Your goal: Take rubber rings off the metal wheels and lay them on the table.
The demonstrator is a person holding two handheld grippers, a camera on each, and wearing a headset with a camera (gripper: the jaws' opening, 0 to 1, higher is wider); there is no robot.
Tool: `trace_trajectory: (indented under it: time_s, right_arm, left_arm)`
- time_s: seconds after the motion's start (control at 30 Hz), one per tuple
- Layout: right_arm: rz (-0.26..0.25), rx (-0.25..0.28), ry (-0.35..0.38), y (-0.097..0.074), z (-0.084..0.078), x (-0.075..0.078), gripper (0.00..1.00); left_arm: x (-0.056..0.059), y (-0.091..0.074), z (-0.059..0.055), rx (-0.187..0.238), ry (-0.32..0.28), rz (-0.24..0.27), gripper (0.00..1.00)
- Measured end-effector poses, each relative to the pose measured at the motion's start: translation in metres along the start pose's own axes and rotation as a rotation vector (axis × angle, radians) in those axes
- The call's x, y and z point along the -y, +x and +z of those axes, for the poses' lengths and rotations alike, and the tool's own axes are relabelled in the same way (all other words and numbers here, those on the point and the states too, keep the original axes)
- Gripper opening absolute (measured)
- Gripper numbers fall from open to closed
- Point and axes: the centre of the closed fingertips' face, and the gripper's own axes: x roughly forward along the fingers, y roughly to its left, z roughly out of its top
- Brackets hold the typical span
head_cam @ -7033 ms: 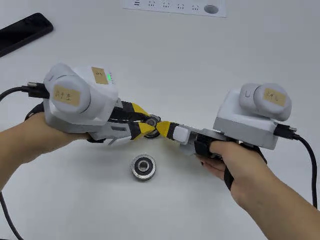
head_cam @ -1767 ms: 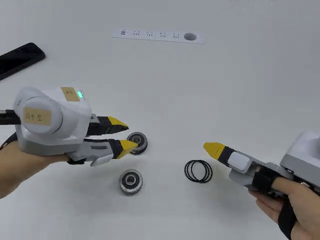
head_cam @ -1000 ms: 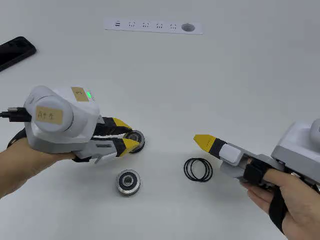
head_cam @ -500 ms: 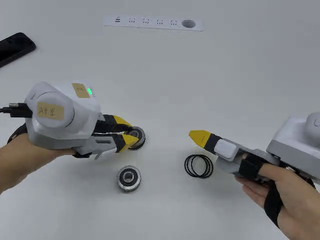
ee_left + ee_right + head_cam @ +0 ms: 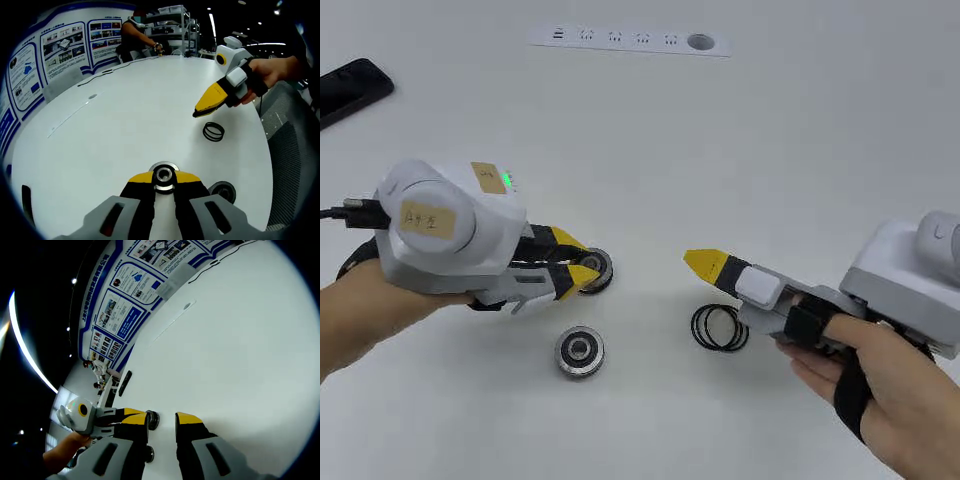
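- My left gripper (image 5: 575, 261) is clamped on the far wheel (image 5: 600, 266). In the head view its jaws cover the wheel's left side. In the left gripper view only the hub and part of the rim poke up between the yellow tips.
- I cannot tell whether that wheel carries a rubber ring, because its rim is small and half covered.
- My right gripper (image 5: 161, 421) holds nothing, and its jaws stand apart with bare table (image 5: 770, 150) between them. The head view sees it edge-on, so one jaw hides the other, and its body is cut off at the right edge.
- The rings (image 5: 718, 327) lie flat on the table in an overlapping pile, just near of the right gripper's tip. The pile's right edge slips behind that gripper, and I cannot count the rings for sure.
- The near wheel (image 5: 580, 351) lies flat and free, near of the left gripper and left of the rings. In the left gripper view my own jaw cuts off part of it.
- At the far side lies a white power strip (image 5: 630, 40).
- A dark phone (image 5: 350, 85) at far left is cut off by the edge.
- Wall posters (image 5: 60, 45) stand beyond the table, and their print is too small to read.
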Motion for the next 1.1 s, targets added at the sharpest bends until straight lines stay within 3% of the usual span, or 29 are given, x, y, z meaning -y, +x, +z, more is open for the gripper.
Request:
trace_trajectory:
  time_s: [0.13,0.27,0.4,0.57,1.1]
  right_arm:
    - [0.027,-0.023,0.003,0.008,-0.005,-0.008,0.24]
    - [0.059,-0.053,0.011,0.02,-0.013,-0.017,0.29]
    - [0.076,-0.085,-0.01,0.034,-0.022,-0.025,0.34]
    - [0.114,-0.132,-0.05,0.049,-0.035,-0.037,0.43]
    - [0.132,-0.178,-0.018,0.068,-0.048,-0.042,0.45]
  left_arm:
    - [-0.001,0.0,0.0,0.004,-0.015,-0.003,0.13]
    - [-0.001,0.001,0.0,-0.008,0.01,-0.011,0.13]
    - [-0.001,0.001,0.0,-0.005,-0.009,-0.018,0.12]
    - [0.0,0.001,0.0,-0.022,0.019,-0.026,0.12]
    - [0.001,0.001,-0.001,-0.01,0.016,-0.028,0.12]
